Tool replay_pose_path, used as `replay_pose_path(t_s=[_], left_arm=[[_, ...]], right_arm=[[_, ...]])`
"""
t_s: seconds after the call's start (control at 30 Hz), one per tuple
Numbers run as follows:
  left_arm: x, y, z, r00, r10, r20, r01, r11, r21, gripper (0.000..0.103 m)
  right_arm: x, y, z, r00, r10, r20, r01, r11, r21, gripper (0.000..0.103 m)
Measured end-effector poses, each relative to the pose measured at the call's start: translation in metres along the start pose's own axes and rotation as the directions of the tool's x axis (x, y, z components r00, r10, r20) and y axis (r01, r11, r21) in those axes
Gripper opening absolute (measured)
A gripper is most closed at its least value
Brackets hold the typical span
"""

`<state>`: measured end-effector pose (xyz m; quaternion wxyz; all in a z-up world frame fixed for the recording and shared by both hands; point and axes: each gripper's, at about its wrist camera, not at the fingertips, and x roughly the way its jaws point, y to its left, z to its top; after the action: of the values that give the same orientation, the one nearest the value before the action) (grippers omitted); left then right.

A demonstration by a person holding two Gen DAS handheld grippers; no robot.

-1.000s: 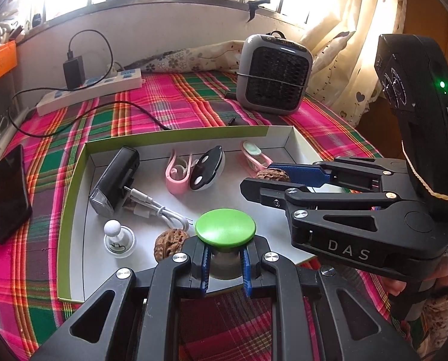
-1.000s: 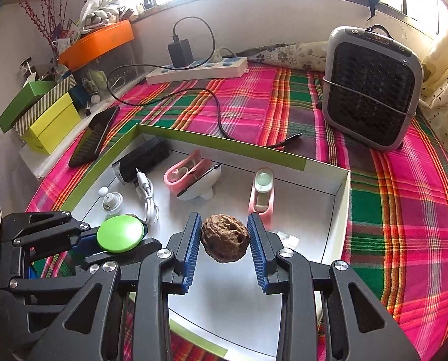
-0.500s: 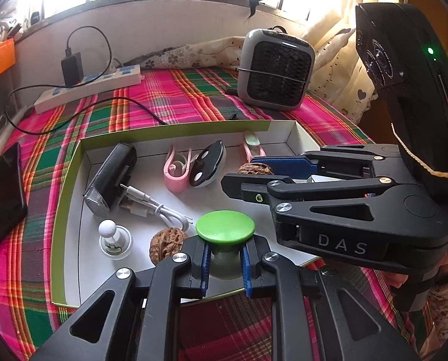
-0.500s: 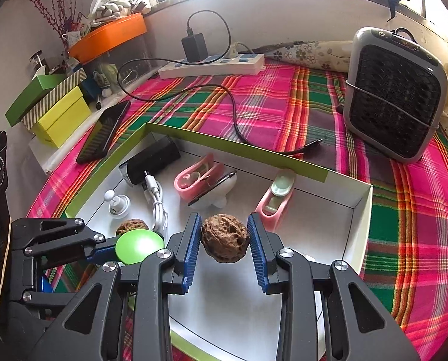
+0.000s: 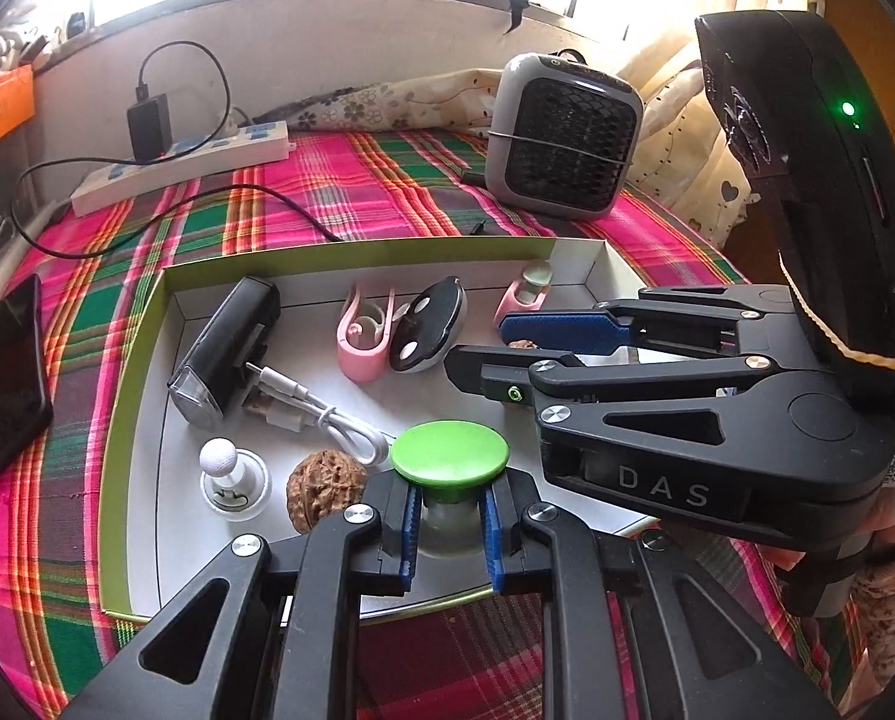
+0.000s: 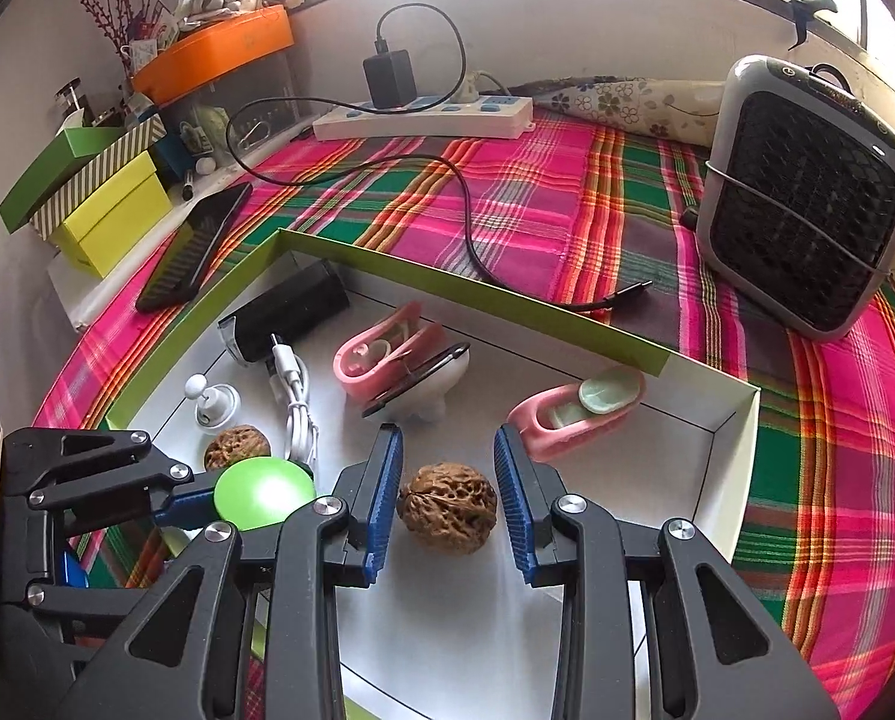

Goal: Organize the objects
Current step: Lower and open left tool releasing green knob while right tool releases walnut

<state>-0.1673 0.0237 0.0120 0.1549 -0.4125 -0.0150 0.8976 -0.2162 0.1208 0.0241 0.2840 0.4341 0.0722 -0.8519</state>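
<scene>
Your right fingers (image 6: 387, 498) clenched walnut (image 6: 447, 516) over tray (image 6: 729, 468), left fingers (image 5: 410, 528) green-capped piece (image 5: 449, 453). You probably needed low release, clear of pink case (image 6: 579, 414), 1 o'clock.

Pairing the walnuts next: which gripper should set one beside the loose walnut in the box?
Right, probably: the right gripper clamps a walnut, while the left gripper, though nearer the loose walnut, is shut on a green-capped container.

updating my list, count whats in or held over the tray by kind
walnuts: 2
pink cases: 2
lamp: 1
cable: 1
green cap: 1
white pin: 1
pod: 1
total: 9
</scene>
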Motion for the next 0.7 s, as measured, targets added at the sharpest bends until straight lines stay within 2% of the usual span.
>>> replay_pose_path(t_s=[0.37,0.7], left_arm=[[0.0019,0.0015,0.0004,1.0,-0.004,-0.004,0.004,1.0,-0.002,0.016],[0.0018,0.0046,-0.0001,1.0,0.0,-0.011,0.0,1.0,-0.021,0.03]], right_arm=[[-0.0004,-0.0022,0.0008,1.0,0.003,0.009,-0.003,1.0,0.014,0.033],[-0.0038,-0.0037,-0.0007,1.0,0.004,0.014,-0.005,0.999,0.039,0.036]])
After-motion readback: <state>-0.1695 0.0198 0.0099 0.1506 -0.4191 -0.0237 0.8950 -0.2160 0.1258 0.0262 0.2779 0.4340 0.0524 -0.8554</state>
